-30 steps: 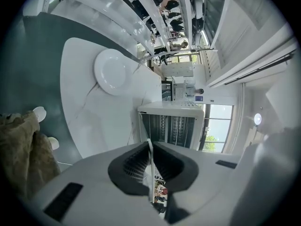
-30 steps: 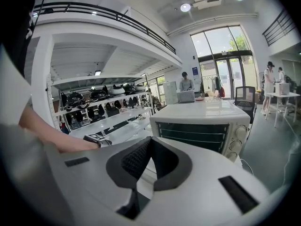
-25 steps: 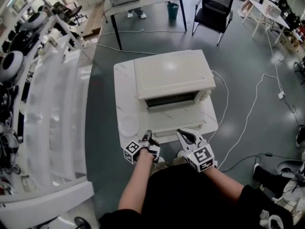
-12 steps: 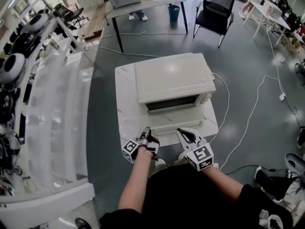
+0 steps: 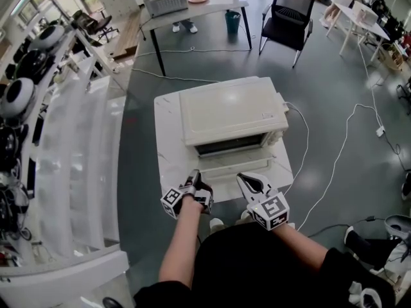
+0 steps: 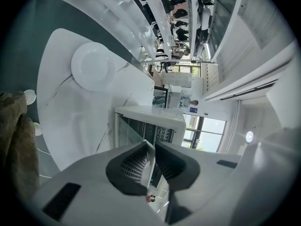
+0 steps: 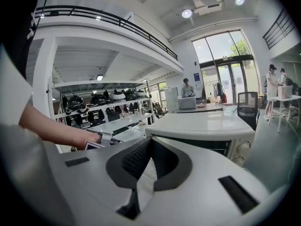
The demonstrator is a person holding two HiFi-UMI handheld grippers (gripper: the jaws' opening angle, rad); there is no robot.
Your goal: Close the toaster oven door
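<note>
The cream toaster oven (image 5: 231,111) stands on a small white table (image 5: 168,133). Its glass door (image 5: 241,167) hangs open, folded down toward me. My left gripper (image 5: 192,176) hovers at the table's near edge, left of the door's front corner. Its jaws have just been opening and stand a narrow gap apart with nothing held; the left gripper view shows that gripper (image 6: 150,147) aimed at the oven (image 6: 155,121). My right gripper (image 5: 246,179) sits just in front of the door's near edge. In the right gripper view its (image 7: 149,142) pads meet at the tips, empty.
A white plate (image 6: 92,66) lies on the table left of the oven. White shelving (image 5: 70,159) runs along the left. A black chair (image 5: 287,15), a far table (image 5: 192,2) and floor cables (image 5: 334,159) lie beyond.
My left gripper has lifted slightly, drifted left and rolled a little. The right gripper has hardly shifted. The oven door stays open.
</note>
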